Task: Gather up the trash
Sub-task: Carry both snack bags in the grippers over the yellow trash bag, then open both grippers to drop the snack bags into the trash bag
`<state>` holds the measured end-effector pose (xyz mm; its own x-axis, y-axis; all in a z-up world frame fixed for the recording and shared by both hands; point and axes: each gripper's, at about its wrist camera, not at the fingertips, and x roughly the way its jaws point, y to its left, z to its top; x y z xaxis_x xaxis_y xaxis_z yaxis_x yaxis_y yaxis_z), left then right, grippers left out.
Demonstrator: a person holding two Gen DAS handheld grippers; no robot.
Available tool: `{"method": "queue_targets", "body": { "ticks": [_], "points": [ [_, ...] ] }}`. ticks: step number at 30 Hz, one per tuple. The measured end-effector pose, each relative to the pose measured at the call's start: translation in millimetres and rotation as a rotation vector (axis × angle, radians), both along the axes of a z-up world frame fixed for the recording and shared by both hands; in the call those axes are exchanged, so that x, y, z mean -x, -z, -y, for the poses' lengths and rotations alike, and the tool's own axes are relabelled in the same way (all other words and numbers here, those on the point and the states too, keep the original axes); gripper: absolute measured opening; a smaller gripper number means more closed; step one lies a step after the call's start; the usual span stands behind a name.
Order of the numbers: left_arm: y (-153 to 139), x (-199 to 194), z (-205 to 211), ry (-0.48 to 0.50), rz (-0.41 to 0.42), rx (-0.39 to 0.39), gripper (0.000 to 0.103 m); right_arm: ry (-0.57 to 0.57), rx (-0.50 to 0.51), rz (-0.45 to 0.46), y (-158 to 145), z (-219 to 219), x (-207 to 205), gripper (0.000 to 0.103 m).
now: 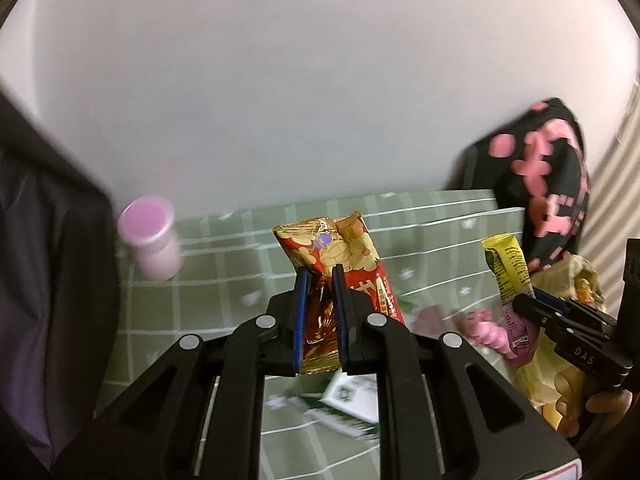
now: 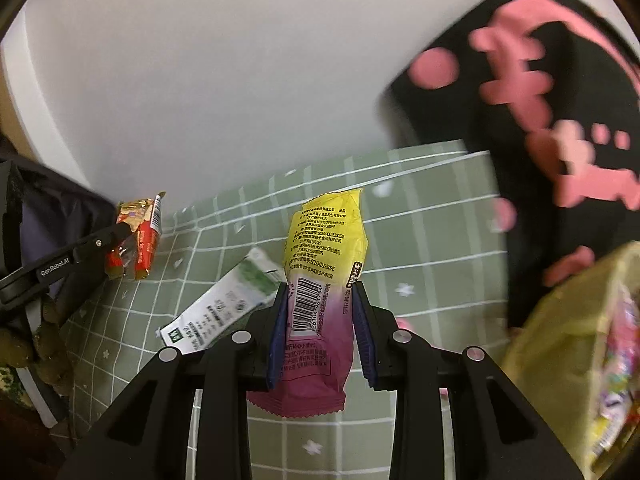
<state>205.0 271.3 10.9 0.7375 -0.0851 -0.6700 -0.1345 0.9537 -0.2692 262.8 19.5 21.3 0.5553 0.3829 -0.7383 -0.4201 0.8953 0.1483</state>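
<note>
My left gripper [image 1: 320, 280] is shut on a red and gold snack wrapper [image 1: 340, 248] and holds it above the green checked tablecloth [image 1: 224, 280]. My right gripper [image 2: 320, 292] is shut on a yellow and magenta snack wrapper [image 2: 324, 248], also held above the cloth. Each gripper shows in the other's view: the right one [image 1: 532, 300] with the yellow wrapper [image 1: 508, 268], the left one [image 2: 120, 236] with the red wrapper [image 2: 140, 236]. A white and green carton [image 2: 228, 300] lies flat on the cloth between them; it also shows in the left wrist view [image 1: 352, 400].
A pink bottle [image 1: 150, 236] stands at the cloth's far left. A black cloth with pink print [image 2: 540, 120] hangs at the right. A yellowish bag of wrappers [image 2: 580, 340] sits at the lower right. A small pink item [image 1: 486, 328] lies on the cloth. A white wall [image 1: 320, 80] is behind.
</note>
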Motion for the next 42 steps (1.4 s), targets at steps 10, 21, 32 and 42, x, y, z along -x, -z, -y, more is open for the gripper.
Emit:
{"method": "queue_targets", "body": {
  "ticks": [10, 21, 32, 42],
  "points": [
    [-60, -7, 101, 0.227, 0.152, -0.068, 0.012, 0.165, -0.005, 0.181, -55, 78, 31, 0.029],
    [-89, -27, 209, 0.518, 0.225, -0.005, 0.012, 0.423, 0.025, 0.317, -101, 186, 66, 0.029],
    [-68, -54, 319, 0.747, 0.137, 0.044, 0.012, 0.616, 0.029, 0.318, -100, 269, 98, 0.029],
    [-56, -75, 378, 0.853, 0.084, 0.083, 0.027, 0.667, 0.041, 0.297, -92, 303, 96, 0.029]
  ]
}}
